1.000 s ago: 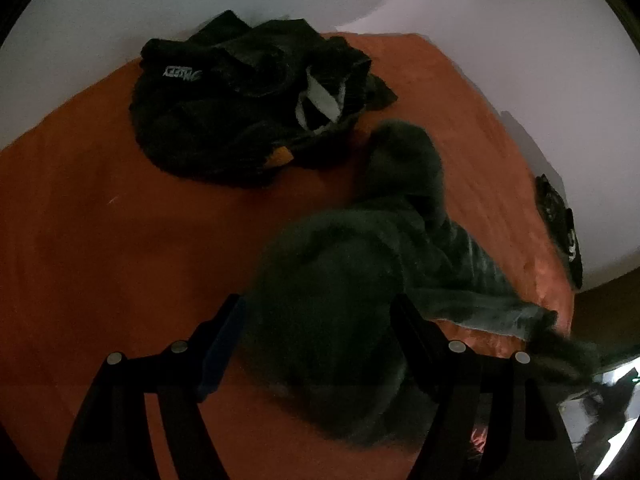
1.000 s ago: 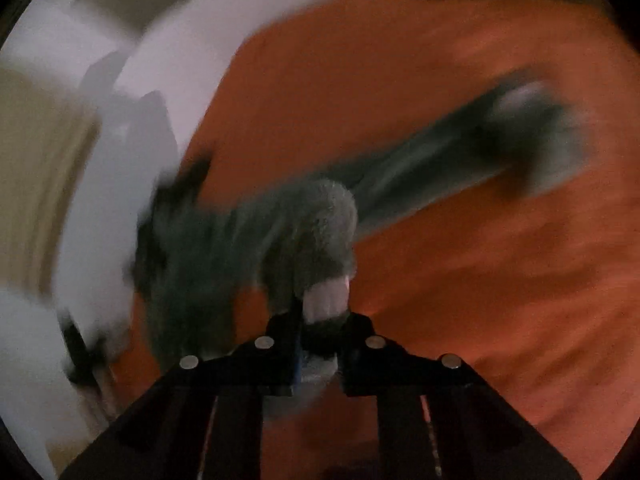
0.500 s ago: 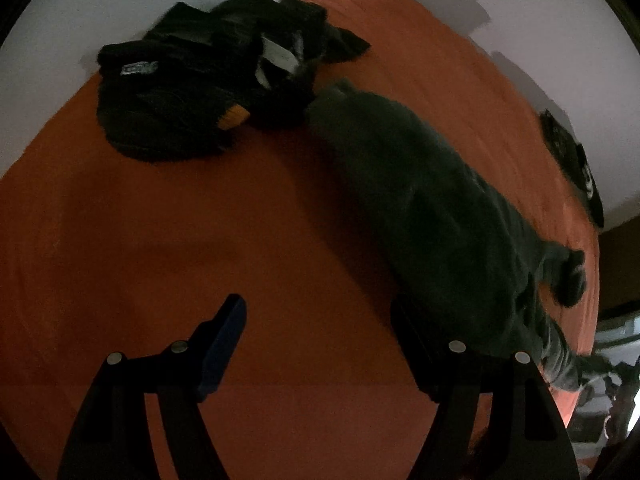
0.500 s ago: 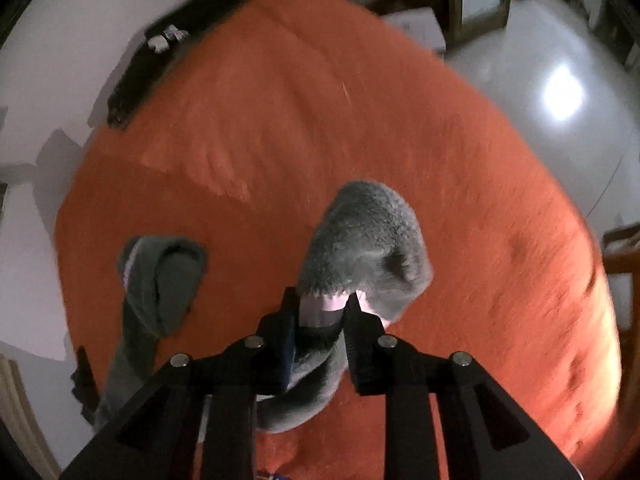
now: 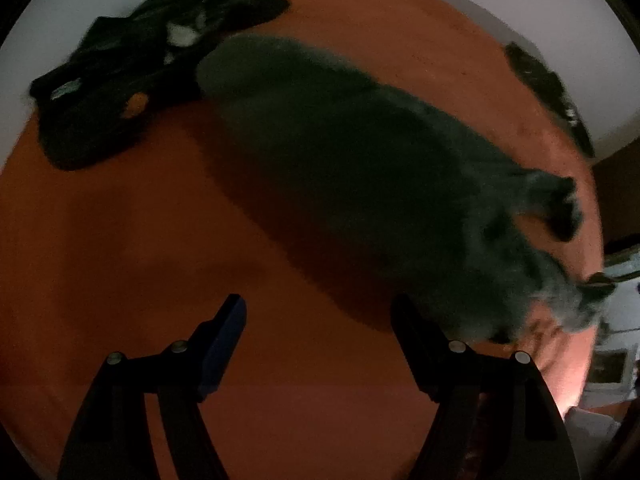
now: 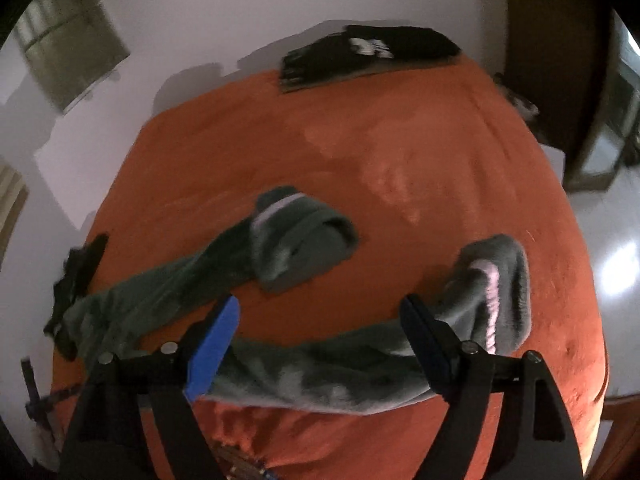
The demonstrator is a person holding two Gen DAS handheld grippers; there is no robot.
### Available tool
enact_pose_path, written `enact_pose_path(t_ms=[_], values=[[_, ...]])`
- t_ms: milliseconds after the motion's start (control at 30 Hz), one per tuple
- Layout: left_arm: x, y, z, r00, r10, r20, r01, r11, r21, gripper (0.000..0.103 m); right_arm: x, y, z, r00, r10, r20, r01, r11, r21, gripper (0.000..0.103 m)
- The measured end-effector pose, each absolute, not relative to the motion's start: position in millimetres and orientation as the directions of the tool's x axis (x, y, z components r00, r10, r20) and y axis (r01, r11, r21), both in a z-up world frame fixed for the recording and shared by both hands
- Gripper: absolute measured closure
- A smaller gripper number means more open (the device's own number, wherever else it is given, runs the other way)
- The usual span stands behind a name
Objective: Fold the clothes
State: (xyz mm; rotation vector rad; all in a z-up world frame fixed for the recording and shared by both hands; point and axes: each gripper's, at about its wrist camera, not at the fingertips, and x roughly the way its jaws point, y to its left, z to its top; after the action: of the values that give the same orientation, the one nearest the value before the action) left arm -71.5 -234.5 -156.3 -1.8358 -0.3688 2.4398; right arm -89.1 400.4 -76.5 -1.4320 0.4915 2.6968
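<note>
A grey fleece garment (image 5: pixel 360 168) lies stretched out on the orange bed (image 5: pixel 120 240), running from the dark pile toward the right edge. In the right wrist view its two sleeves or legs spread apart, one cuff (image 6: pixel 304 236) at centre and the other cuff (image 6: pixel 496 288) at the right. My left gripper (image 5: pixel 316 316) is open above bare bedding, just left of the garment. My right gripper (image 6: pixel 320 316) is open over the near part of the grey garment (image 6: pixel 304 376), holding nothing.
A heap of dark clothes (image 5: pixel 132 84) sits at the far left of the bed. A folded black item (image 6: pixel 368 52) lies at the bed's far edge by the white wall. A dark strap-like item (image 5: pixel 548 92) lies on the right edge. Shiny floor (image 6: pixel 616 280) lies beyond.
My right gripper has opened and let go of the grey cuff, which now lies on the bed. The garment has come to rest spread out. The left gripper stays open.
</note>
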Motion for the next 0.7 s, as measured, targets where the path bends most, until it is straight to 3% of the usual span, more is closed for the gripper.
enact_pose_path(t_ms=[367, 533, 700], values=[[-58, -154, 14, -0.381, 0.121, -0.917, 0.023, -0.99, -0.14, 0.026, -45, 395, 106, -0.669, -0.164, -0.725, -0.089, -0.95, 0.298, 0.02], [-56, -153, 51, -0.373, 0.015, -0.928, 0.077, -0.996, -0.047, 0.026, -39, 402, 153, -0.657, -0.165, -0.735, -0.104, -0.946, 0.306, 0.015], [-59, -146, 40, -0.388, 0.049, -0.92, 0.093, -0.991, -0.092, 0.025, -68, 384, 118, -0.655, -0.181, -0.734, -0.043, -0.96, 0.276, 0.015]])
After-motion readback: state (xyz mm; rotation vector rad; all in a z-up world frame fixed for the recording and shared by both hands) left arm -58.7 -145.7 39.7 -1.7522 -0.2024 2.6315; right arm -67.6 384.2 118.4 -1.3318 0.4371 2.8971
